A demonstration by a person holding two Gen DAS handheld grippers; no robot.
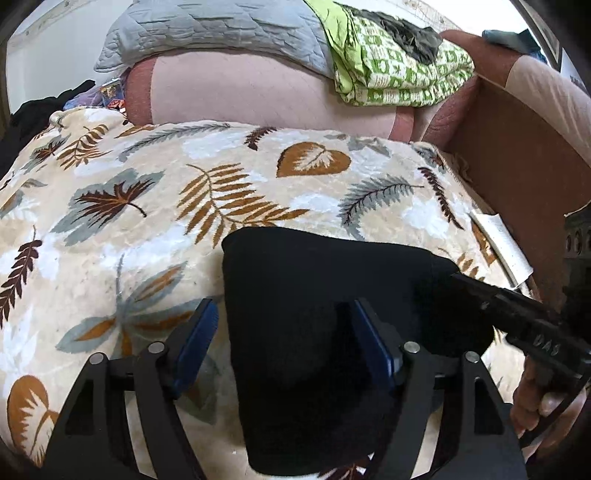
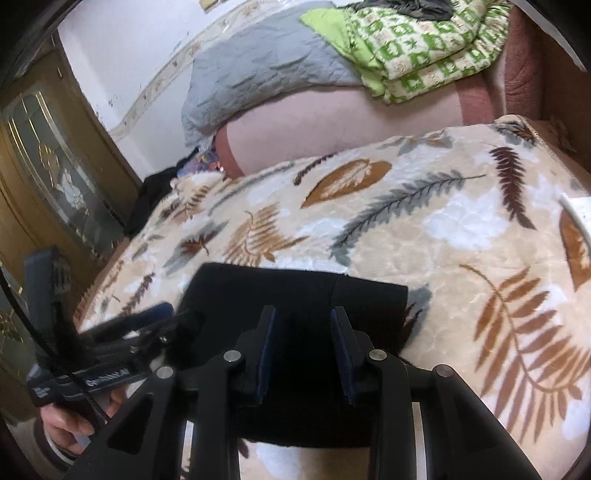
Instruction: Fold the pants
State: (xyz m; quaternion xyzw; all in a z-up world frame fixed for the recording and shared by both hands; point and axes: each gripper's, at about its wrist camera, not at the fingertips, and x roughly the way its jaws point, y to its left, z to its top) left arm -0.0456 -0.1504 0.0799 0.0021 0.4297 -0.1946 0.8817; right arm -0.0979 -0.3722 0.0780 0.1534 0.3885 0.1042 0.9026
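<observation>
Left wrist – folded pants (image 1: 314,332) on blanket (image 1: 147,221)

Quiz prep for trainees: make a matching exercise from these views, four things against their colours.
Things:
1. pants
2. pillow
3. folded quilt
4. blanket

Colours:
A. green and white pattern
B. black
C. cream with brown and grey leaves
D. grey

Pairs: 1-B, 2-D, 3-A, 4-C

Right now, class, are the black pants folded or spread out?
Folded. The pants lie as a compact block with straight edges on the leaf-print blanket, no legs trailing out.
</observation>
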